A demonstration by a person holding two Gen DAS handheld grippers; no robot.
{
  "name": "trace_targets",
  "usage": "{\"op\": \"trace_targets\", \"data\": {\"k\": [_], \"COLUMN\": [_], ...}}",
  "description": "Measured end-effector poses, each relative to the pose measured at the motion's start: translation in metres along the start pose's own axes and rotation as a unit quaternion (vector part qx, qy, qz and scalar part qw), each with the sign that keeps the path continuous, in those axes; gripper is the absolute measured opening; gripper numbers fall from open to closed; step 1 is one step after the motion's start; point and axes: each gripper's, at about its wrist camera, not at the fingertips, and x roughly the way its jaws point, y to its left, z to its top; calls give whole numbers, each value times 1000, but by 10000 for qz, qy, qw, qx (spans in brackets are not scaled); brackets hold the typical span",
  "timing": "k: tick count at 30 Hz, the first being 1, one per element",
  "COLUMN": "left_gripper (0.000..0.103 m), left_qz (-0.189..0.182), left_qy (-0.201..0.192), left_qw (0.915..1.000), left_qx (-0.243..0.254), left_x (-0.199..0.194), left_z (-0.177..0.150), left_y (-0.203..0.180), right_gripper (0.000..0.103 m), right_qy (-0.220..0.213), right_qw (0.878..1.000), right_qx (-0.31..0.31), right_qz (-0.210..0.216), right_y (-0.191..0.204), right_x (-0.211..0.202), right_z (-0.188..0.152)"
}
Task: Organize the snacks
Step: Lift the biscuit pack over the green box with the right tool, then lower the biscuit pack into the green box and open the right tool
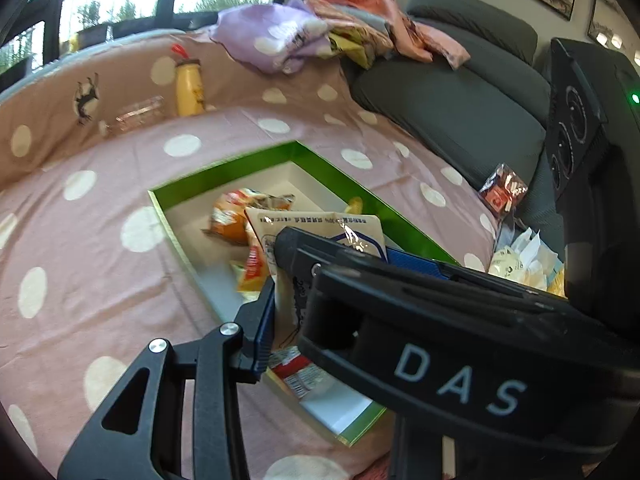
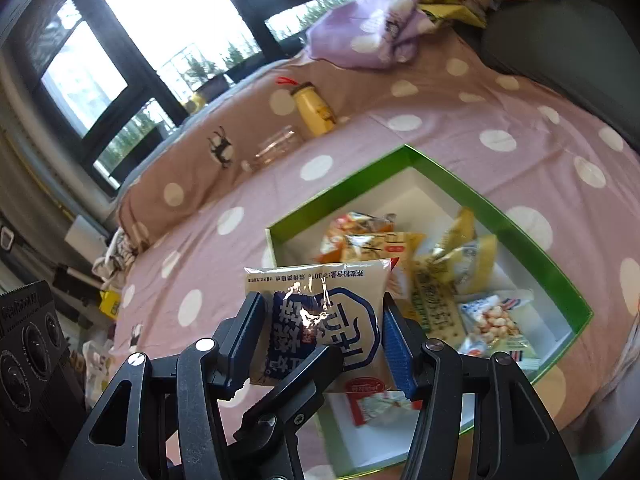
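A beige snack packet with a blue emblem [image 2: 320,320] is clamped between the blue pads of my right gripper [image 2: 322,336], held above the near edge of a green-rimmed white box [image 2: 532,236]. The box holds several snack packets, orange, yellow and white-blue [image 2: 494,320]. In the left wrist view the same beige packet [image 1: 320,228] sits between the blue pad [image 1: 264,328] of my left gripper [image 1: 340,292] and the right gripper's black body [image 1: 440,320], which crosses in front. The green box [image 1: 352,176] lies behind with orange packets [image 1: 232,220] inside.
The box rests on a pink polka-dot cloth [image 2: 460,120]. A yellow bottle [image 2: 314,112] and a clear glass [image 2: 276,148] stand at the back. Loose packets lie by the grey sofa [image 1: 452,96], including a red one [image 1: 502,192]. Clothes are piled behind [image 1: 280,36].
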Motion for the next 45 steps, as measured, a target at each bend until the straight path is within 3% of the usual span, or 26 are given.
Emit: {"op": "trace_targets", "data": {"k": [8, 18, 30, 38, 42, 45], "left_gripper": [35, 35, 39, 54, 56, 63], "left_qz": [-148, -149, 39, 219, 244, 322], "left_qy": [583, 995, 1096, 1069, 1059, 977], "left_qw": [9981, 9942, 9935, 9938, 9938, 9944], "left_qx": [-105, -381, -312, -231, -245, -240], "left_x": [35, 60, 67, 69, 68, 62], "left_z": [1, -3, 3, 4, 4, 5], "left_y": [-2, 6, 4, 6, 6, 5], "right_gripper": [60, 60, 60, 60, 61, 67], "right_qy": [478, 869, 1028, 1040, 1014, 954], "right_qw": [9977, 9936, 9904, 9897, 9899, 9908], "right_qx": [446, 642, 913, 985, 986, 962], "right_qz": [-187, -320, -136, -87, -46, -2], "right_y": [-35, -50, -65, -69, -69, -68], "right_x": [21, 43, 52, 53, 52, 48], "right_z": [4, 0, 1, 2, 3, 3]}}
